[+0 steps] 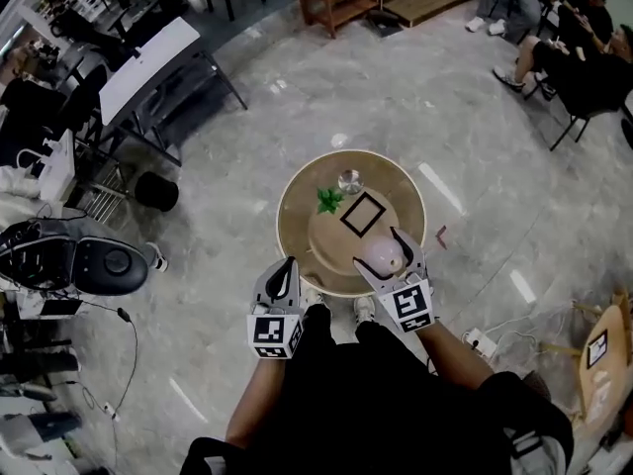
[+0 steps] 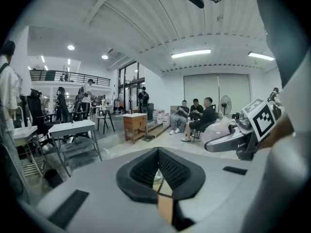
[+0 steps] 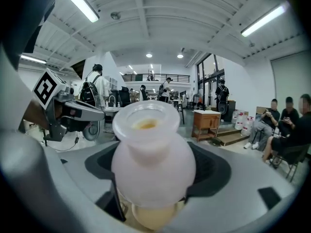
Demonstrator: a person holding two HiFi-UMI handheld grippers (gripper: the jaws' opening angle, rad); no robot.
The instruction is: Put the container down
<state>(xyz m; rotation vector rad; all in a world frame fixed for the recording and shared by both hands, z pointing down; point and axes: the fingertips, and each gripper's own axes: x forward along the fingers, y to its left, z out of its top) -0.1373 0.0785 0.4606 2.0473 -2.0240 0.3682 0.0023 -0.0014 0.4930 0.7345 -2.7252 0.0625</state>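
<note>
The frosted, milky container (image 3: 153, 154) was gripped by the right tongs (image 1: 380, 249), its bulbous body and flared round rim pinched between ribbed black pads. It was carried over the near edge of the round wooden worktop (image 1: 297, 216); whether it touched the wood could not be told. The left tongs (image 2: 158, 166) were seen closed, pad against pad, with nothing between them, just off the near-left edge. Toward the middle a black square frame (image 1: 362, 214) was laid flat, with a green leafy sprig (image 1: 328, 200) beside it and a small clear glass piece (image 1: 349, 180) nearer the far edge.
</note>
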